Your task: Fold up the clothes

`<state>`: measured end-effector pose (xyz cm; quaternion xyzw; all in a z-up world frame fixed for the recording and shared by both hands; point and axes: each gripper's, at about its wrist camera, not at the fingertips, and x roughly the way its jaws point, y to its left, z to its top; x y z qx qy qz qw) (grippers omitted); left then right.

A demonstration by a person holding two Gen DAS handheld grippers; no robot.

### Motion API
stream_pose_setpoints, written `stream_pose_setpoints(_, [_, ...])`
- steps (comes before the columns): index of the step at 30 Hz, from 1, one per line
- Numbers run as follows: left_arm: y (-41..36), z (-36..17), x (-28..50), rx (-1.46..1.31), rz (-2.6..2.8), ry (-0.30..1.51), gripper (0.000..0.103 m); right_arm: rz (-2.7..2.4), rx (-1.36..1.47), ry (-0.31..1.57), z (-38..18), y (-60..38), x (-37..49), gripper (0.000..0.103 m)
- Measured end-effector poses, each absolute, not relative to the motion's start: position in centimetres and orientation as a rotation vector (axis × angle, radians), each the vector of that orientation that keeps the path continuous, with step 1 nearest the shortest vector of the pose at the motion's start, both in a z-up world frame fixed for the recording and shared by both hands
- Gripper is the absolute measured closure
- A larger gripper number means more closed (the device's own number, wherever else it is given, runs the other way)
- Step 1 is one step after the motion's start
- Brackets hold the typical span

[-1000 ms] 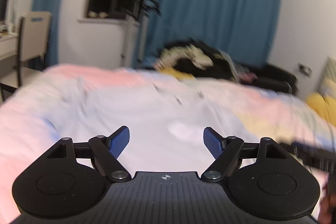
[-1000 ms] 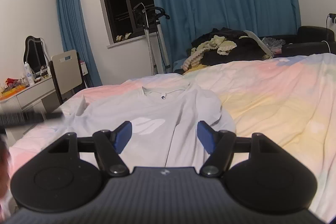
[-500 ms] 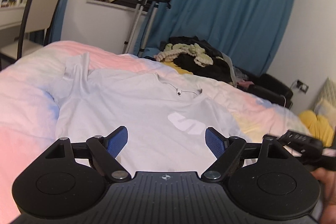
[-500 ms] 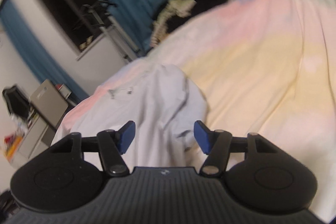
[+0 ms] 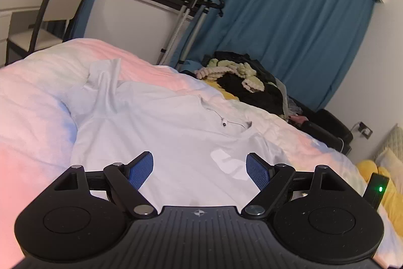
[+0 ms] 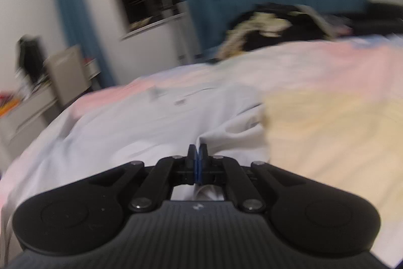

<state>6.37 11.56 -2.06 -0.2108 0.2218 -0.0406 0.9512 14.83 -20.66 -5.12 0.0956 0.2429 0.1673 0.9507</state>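
A pale grey T-shirt lies spread face up on the bed, collar toward the far side, with a white logo on the chest. My left gripper is open and empty, held just above the shirt's lower part. In the blurred right wrist view the same shirt fills the left half. My right gripper is shut on a raised fold of the shirt at its right side, near the sleeve. The right gripper's body shows at the edge of the left wrist view, with a green light.
The bed has a pink, yellow and blue duvet. A heap of dark and pale clothes lies beyond the bed. A chair and desk stand far left, a garment steamer stand by the window, blue curtains behind.
My right gripper has closed on the shirt's right side; it was open before. The left gripper has stayed open and tilted down closer to the shirt.
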Motion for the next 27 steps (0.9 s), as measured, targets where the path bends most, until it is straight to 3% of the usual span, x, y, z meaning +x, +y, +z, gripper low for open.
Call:
stream_pose_setpoints(8, [12.4, -2.5, 6.7, -0.487, -0.044, 0.477, 0.019, 0.457, 0.015, 0.584, -8.2, -15.1, 13.8, 0.094])
stream_pose_setpoints(10, [12.2, -2.5, 6.6, -0.477, -0.041, 0.480, 0.019, 0.471, 0.050, 0.576, -7.6, -15.5, 13.5, 0.084])
stream_pose_setpoints(12, [12.1, -2.5, 6.4, -0.468, -0.035, 0.485, 0.019, 0.501, 0.104, 0.551, -6.3, -16.3, 13.1, 0.062])
stream_pose_setpoints(15, [11.9, -2.6, 6.3, -0.463, -0.030, 0.497, 0.019, 0.505, 0.266, 0.467, -3.8, -18.9, 12.1, 0.050])
stream_pose_setpoints(19, [11.4, -2.9, 6.3, -0.460, -0.038, 0.504, 0.019, 0.349, 0.503, 0.412, -2.8, -24.2, 13.0, 0.048])
stream_pose_setpoints(24, [11.0, -3.2, 6.7, -0.459, -0.053, 0.521, 0.019, 0.196, 0.922, 0.617, -8.2, -30.7, 17.7, 0.052])
stream_pose_setpoints(27, [10.8, -3.7, 7.0, -0.465, -0.067, 0.533, 0.019, 0.204, 1.080, 0.622, -10.2, -32.2, 19.2, 0.056])
